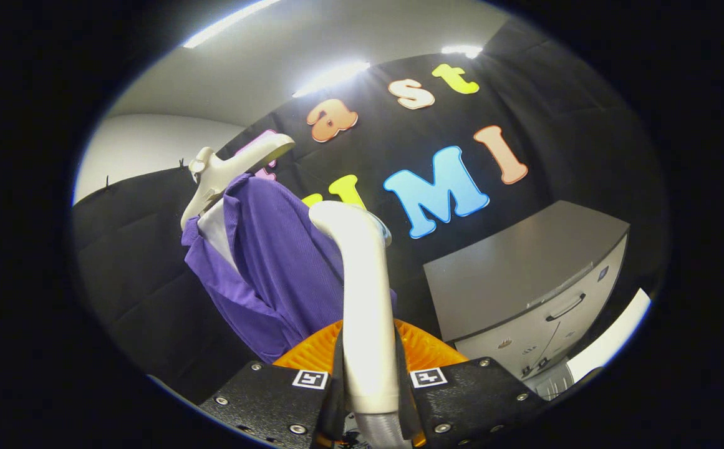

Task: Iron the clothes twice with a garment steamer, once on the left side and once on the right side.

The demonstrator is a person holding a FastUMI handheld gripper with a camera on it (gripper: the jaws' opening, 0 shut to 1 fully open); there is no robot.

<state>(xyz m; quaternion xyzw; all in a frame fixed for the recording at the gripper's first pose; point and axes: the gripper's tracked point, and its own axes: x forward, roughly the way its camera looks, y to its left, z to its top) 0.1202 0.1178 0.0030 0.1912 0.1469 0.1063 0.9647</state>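
Between claw [368, 399] fingers, garment steamer [362, 299] handle clamped from both sides, head aimed toward purple garment [274, 262] at 11 o'clock, hung on hanger [224, 168] for steaming.

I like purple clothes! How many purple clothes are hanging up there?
1. The purple garment hangs on a pale hanger, just beyond the steamer handle that the tongs are squeezing. Others may hide behind it.

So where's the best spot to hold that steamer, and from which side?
Around its long straight handle, low down, with one finger on each flat side. That is how the gripper holds it now, shut on the steamer. The handle is slim and even there; the curved head above widens, facing the purple garment.
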